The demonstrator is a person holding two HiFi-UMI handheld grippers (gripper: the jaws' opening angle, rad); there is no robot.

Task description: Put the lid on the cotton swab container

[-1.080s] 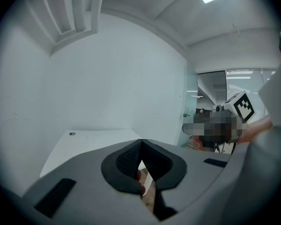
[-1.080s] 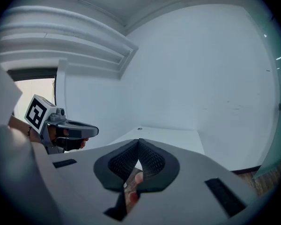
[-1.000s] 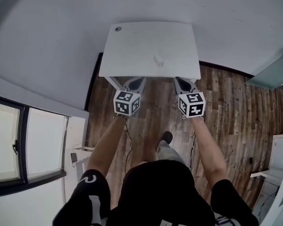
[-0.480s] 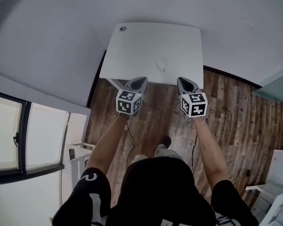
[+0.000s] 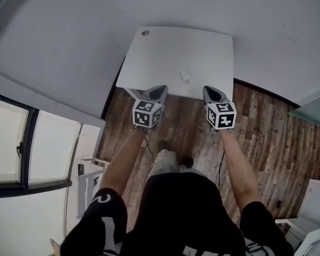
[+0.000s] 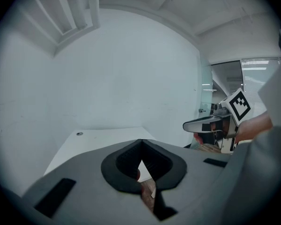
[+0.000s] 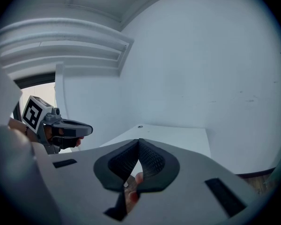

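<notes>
Head view looks steeply down; gripper views face the table (image 5: pixel 170 52).

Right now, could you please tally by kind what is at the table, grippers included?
Grippers: 2, the left gripper and the right gripper, both shut, empty.
Table: 1.
Small pale object on it: 1, too small to identify.
Round dark spot at its far corner: 1.
Total: 5.

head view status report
Left gripper and right gripper shut, empty, at near edge of table. Small pale object on it, untouched; lid not discernible. Path clear.
</notes>
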